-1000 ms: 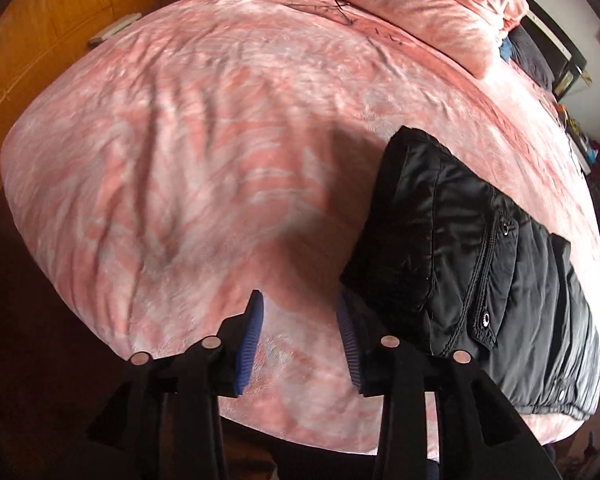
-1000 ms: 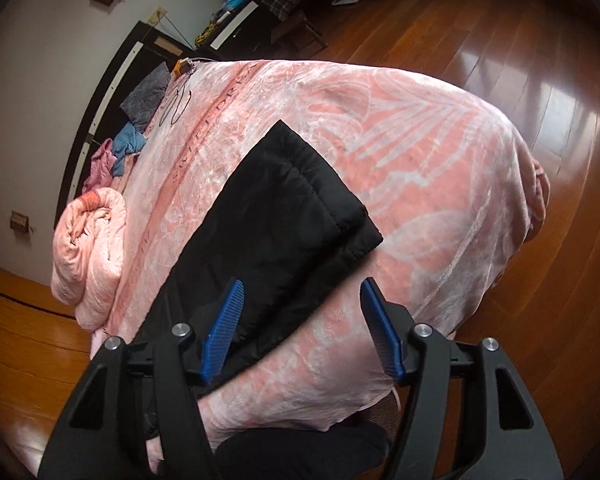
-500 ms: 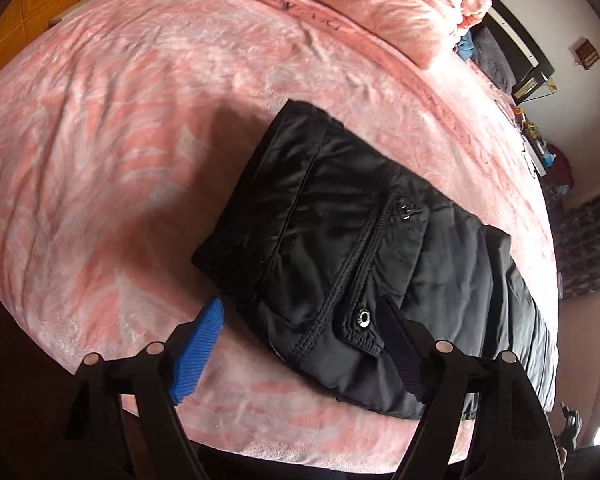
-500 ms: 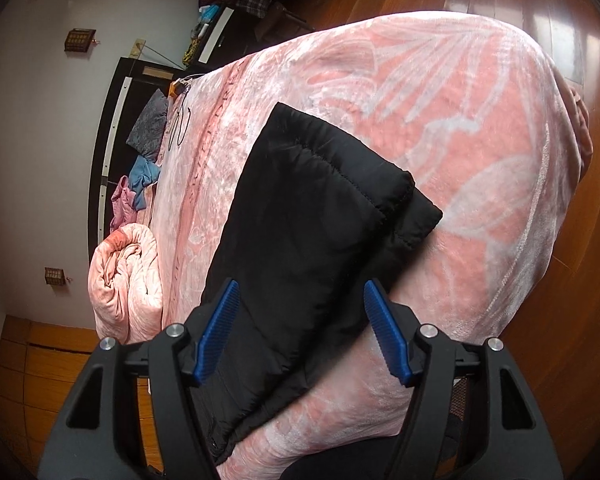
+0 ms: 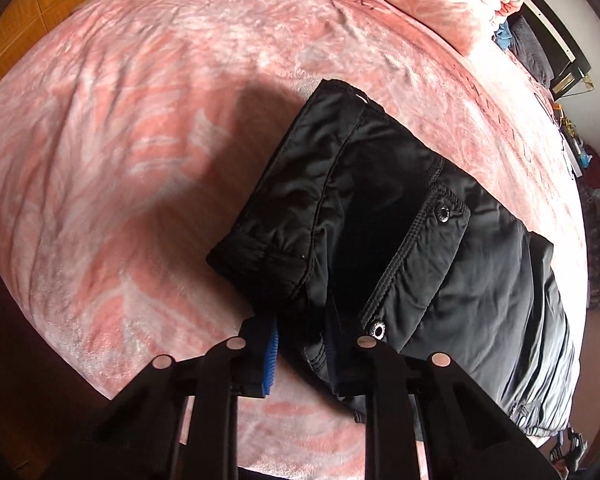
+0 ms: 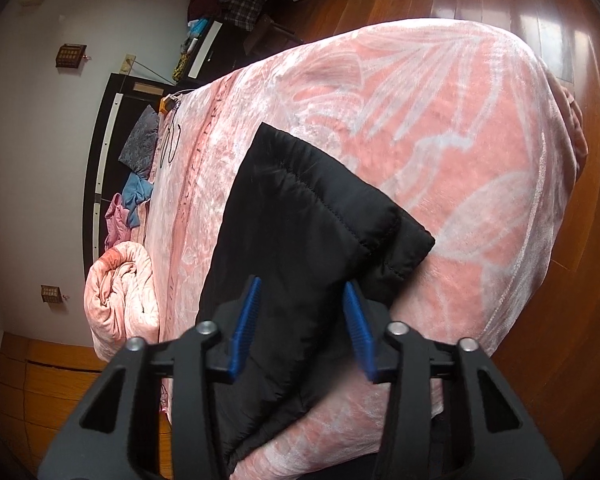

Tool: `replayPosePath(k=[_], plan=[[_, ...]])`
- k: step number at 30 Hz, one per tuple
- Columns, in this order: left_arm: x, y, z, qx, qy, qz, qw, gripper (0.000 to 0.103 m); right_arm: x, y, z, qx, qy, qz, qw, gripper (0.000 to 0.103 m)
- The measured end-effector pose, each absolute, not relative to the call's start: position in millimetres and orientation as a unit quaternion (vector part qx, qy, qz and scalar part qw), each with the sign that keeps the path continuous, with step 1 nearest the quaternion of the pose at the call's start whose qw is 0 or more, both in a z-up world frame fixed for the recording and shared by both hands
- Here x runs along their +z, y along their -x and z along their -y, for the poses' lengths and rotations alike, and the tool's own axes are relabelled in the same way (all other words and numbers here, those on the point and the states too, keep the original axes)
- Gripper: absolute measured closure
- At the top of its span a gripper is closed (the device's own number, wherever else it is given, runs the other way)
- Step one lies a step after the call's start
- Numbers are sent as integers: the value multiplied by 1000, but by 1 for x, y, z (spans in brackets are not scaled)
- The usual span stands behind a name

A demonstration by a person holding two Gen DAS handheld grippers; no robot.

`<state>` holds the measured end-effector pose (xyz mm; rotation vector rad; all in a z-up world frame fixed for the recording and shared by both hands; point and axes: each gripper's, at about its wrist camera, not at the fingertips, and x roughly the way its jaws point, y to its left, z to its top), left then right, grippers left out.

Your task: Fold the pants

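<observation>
1. Two hand-held claws are clamped on a pair of black padded pants (image 5: 420,208) lying on a bed covered with a pink blanket (image 5: 140,120).
2. Seen from the left wrist, the left claw (image 5: 300,344) points steeply down at the waist end of the pants. Its jaws are drawn nearly together, pinching a fold of fabric at the near edge; one blue pad (image 5: 270,360) shows beside the pinched cloth, while the other is largely hidden by it.
3. From that pinch the pants stretch away up and to the right. A flap with a metal snap (image 5: 443,213) lies just beyond the claw.
4. Seen from the right wrist, the right claw (image 6: 300,312) has its two blue pads on either side of the leg end of the pants (image 6: 300,208). The quilted fabric fills the space between them, gripped.
5. Beyond this claw, the stacked leg hems end in a corner well inside the blanket's (image 6: 460,120) edge.
6. At the left of this view lies a rolled pink quilt (image 6: 120,292). A polished wood floor (image 6: 560,320) shows to the right.
</observation>
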<state>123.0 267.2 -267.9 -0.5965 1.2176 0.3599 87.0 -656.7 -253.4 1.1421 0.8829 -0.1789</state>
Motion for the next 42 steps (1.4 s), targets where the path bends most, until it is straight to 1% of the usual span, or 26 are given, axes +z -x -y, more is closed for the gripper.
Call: replayPosePath(k=[6, 8, 14, 15, 16, 17, 18, 20, 21, 22, 23, 24, 25, 26, 28, 30, 35, 42], plan=[[-262, -128, -265, 169, 250, -567, 767, 84, -249, -73, 654, -79, -514, -401, 754, 100], [-258, -128, -264, 174, 234, -563, 773, 85, -252, -70, 653, -77, -509, -408, 754, 100], [-260, -130, -262, 180, 235, -569, 767, 85, -266, -79, 655, -91, -498, -428, 749, 99], [-261, -129, -263, 180, 237, -569, 767, 85, -268, -79, 656, -88, -507, -427, 743, 94], [-261, -129, -262, 179, 239, -569, 767, 85, -267, -77, 658, -88, -516, -426, 738, 92], [-260, -128, -262, 176, 238, -567, 769, 85, -264, -74, 662, -90, -520, -423, 737, 83], [-258, -126, -262, 172, 238, -563, 773, 83, -258, -69, 665, -96, -519, -416, 741, 70], [-253, -122, -261, 162, 237, -556, 780, 80, -247, -60, 672, -101, -513, -408, 749, 60], [-250, -118, -261, 158, 237, -550, 785, 77, -245, -57, 676, -99, -514, -406, 749, 55], [-247, -115, -260, 153, 235, -541, 793, 63, -244, -53, 679, -96, -516, -405, 749, 54], [-244, -111, -259, 152, 231, -531, 801, 52, -243, -51, 681, -95, -515, -404, 750, 49], [-239, -105, -257, 156, 226, -512, 814, 36, -243, -49, 683, -96, -514, -403, 751, 40], [-234, -101, -256, 160, 223, -494, 825, 30, -245, -48, 684, -96, -516, -400, 752, 37], [-231, -97, -255, 160, 225, -482, 832, 29, -247, -48, 685, -95, -516, -398, 752, 37], [-230, -94, -254, 158, 236, -472, 835, 22, -255, -50, 684, -90, -523, -398, 748, 37], [-232, -93, -252, 167, 237, -467, 835, 19, -261, -54, 681, -85, -528, -396, 747, 37], [-245, -90, -252, 191, 262, -473, 819, 19, -274, -67, 675, -82, -531, -400, 743, 37], [-257, -84, -248, 216, 258, -469, 817, 18, -281, -77, 674, -62, -536, -387, 748, 37]])
